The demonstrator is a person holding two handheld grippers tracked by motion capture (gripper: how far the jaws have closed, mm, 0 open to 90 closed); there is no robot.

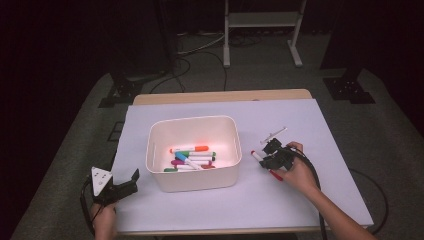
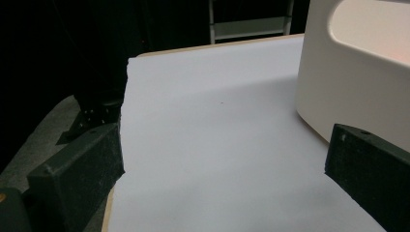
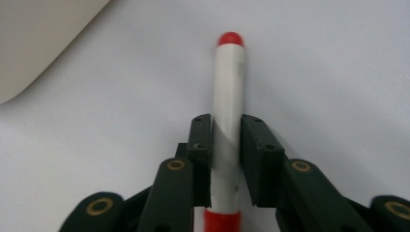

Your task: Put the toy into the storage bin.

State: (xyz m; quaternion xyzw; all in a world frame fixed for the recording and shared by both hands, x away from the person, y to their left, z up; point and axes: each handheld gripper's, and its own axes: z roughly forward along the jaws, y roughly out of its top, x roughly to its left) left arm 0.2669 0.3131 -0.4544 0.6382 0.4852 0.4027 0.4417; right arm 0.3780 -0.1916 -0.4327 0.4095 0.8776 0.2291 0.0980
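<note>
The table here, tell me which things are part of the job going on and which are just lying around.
In the job:
red marker, clamped in the right gripper
white bin holding markers

Lying about:
white marker beyond the right gripper
left gripper, open, idle
metal stand behind the table

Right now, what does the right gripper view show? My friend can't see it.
The black right tongs are shut on a white marker with a red tip, pointing away over the white table cover. A corner of the cream bin sits at the upper left.
</note>
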